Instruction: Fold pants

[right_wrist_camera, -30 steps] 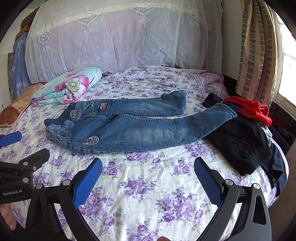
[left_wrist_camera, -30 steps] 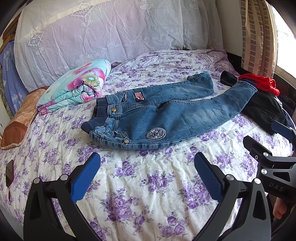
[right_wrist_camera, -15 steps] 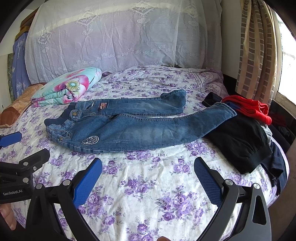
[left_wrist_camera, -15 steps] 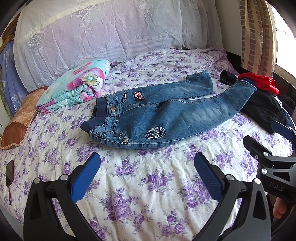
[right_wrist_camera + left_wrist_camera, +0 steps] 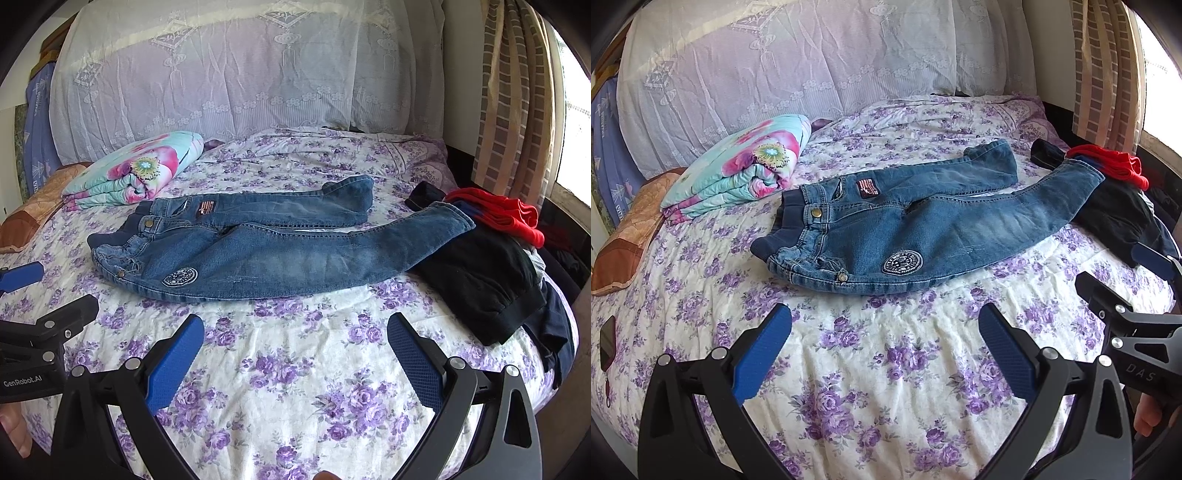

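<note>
Nothing folded yet; the small blue denim pants with a round badge on the thigh lie spread flat on the bed with the purple-flowered white sheet, waistband towards the left, both legs running off to the right; the nearer leg's cuff rests against the heap of black and red clothes at the bed's right edge, while the farther leg lies apart from the nearer one, a sliver of sheet showing between them; so the legs are not yet laid one on the other, and by my reckoning the whole job is ahead: bring one leg over its twin, then double the length towards the waist; the left gripper hangs over bare sheet just short of the waistband end, fingers spread wide and carrying nothing; the right gripper hangs likewise over bare sheet short of the nearer leg, fingers wide, also holding nothing; neither touches the denim; a folded floral quilt in turquoise and pink sits beyond the waistband, near it but clear; that clothes heap under the cuff may snag the fold, I'd say
</note>
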`<state>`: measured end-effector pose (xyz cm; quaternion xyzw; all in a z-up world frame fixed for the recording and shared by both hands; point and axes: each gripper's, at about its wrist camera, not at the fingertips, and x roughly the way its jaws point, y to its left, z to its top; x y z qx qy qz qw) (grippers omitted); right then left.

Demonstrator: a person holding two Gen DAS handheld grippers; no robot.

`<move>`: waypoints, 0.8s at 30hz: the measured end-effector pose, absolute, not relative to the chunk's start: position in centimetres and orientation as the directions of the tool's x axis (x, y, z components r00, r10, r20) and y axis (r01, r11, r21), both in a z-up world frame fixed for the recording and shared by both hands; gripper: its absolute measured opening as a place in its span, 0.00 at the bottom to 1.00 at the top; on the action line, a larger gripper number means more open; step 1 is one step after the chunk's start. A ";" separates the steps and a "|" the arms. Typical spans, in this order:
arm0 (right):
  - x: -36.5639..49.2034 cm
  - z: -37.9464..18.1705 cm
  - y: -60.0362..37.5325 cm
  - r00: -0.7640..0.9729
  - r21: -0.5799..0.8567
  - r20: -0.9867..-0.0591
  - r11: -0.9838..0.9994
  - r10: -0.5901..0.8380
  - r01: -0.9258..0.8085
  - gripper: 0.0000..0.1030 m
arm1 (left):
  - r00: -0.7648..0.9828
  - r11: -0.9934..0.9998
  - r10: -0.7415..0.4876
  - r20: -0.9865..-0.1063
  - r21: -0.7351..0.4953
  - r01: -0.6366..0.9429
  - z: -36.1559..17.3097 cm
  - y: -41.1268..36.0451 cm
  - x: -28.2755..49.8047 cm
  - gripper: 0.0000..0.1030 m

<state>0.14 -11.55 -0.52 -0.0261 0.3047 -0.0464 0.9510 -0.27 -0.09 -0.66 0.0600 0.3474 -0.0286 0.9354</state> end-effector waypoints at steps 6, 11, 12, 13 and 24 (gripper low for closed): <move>0.3 -0.8 -11.5 0.807 -0.078 -0.581 0.994 -0.104 0.072 0.97 | 0.749 0.992 -0.016 -0.663 0.084 0.096 -1.1 0.3 0.1 0.96; 0.6 -1.0 -11.2 0.803 -0.082 -0.586 0.994 -0.104 0.069 0.97 | 0.744 0.992 -0.018 -0.668 0.079 0.096 -1.3 0.6 0.3 0.96; 0.6 -1.1 -11.2 0.802 -0.082 -0.588 0.994 -0.104 0.069 0.97 | 0.743 0.992 -0.018 -0.669 0.080 0.096 -1.3 0.6 0.3 0.96; 0.7 -1.2 -11.2 0.801 -0.082 -0.589 0.994 -0.104 0.069 0.97 | 0.744 0.992 -0.017 -0.668 0.080 0.095 -1.4 0.7 0.3 0.96; 3.2 -2.8 -7.8 0.781 -0.064 -0.623 0.993 0.041 -0.103 0.97 | 0.701 0.998 0.064 -0.710 0.048 -0.043 -2.3 10.2 3.5 0.96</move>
